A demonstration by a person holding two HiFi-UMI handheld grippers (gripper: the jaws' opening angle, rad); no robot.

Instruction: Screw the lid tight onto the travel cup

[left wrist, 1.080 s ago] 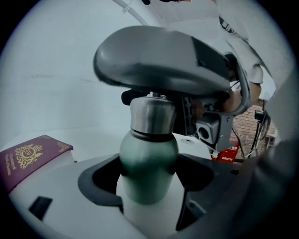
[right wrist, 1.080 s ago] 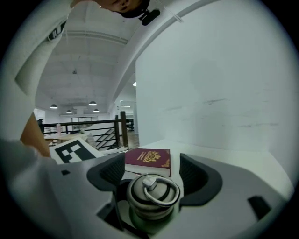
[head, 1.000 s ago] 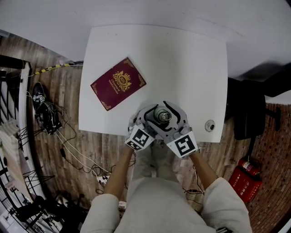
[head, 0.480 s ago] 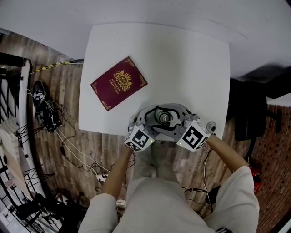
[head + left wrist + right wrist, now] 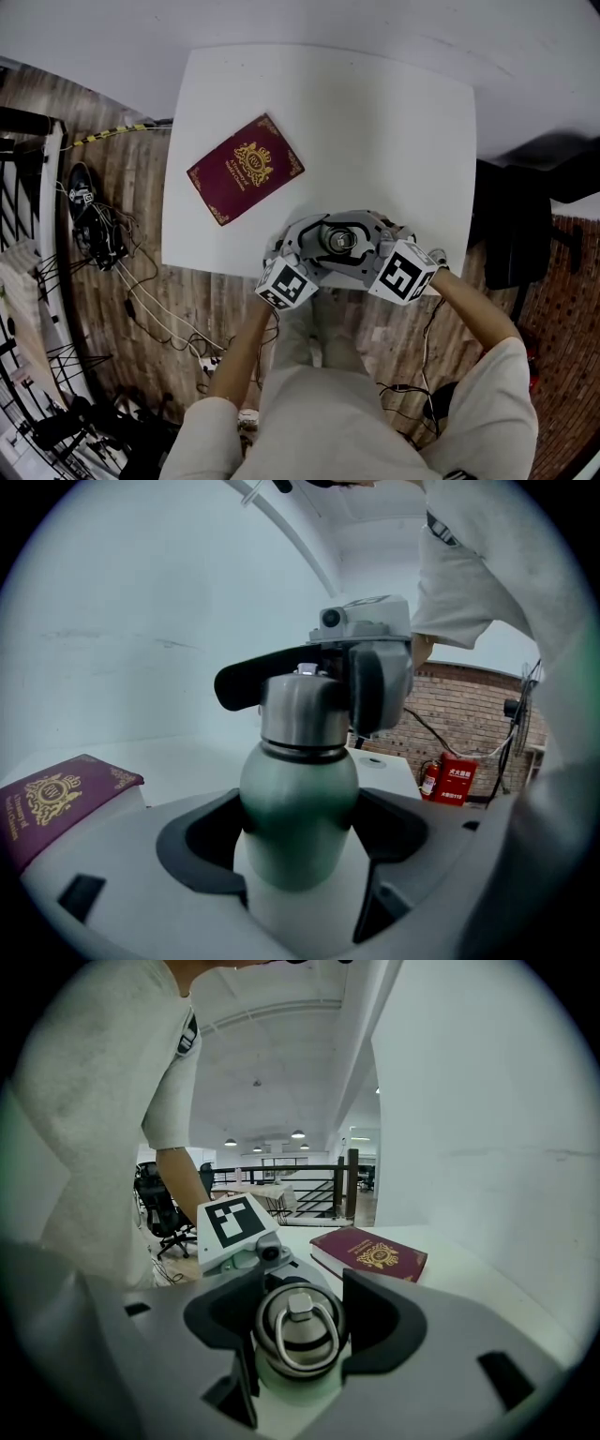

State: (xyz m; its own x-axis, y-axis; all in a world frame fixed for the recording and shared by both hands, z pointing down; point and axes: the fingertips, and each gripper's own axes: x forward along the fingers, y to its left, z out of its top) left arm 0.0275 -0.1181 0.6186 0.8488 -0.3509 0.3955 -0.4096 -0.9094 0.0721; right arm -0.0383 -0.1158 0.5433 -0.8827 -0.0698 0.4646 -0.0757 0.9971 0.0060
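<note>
Steadying for the twist, the green metal travel cup (image 5: 298, 789) is clamped by the left gripper (image 5: 300, 850), its silver ring-topped lid (image 5: 298, 1337) pinched by the just-closing jaws of the right gripper (image 5: 295, 1312).

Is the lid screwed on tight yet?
Can't tell yet. The lid already sits on the travel cup. The left gripper clamps the cup's body, and the right gripper has its jaws on the lid, having just been closing. Twisting it tight looks left.

The travel cup (image 5: 336, 240) stands at the tabletop's (image 5: 375, 122) near edge. The book (image 5: 245, 171) lies behind and left of it, toward the left edge, well apart.
</note>
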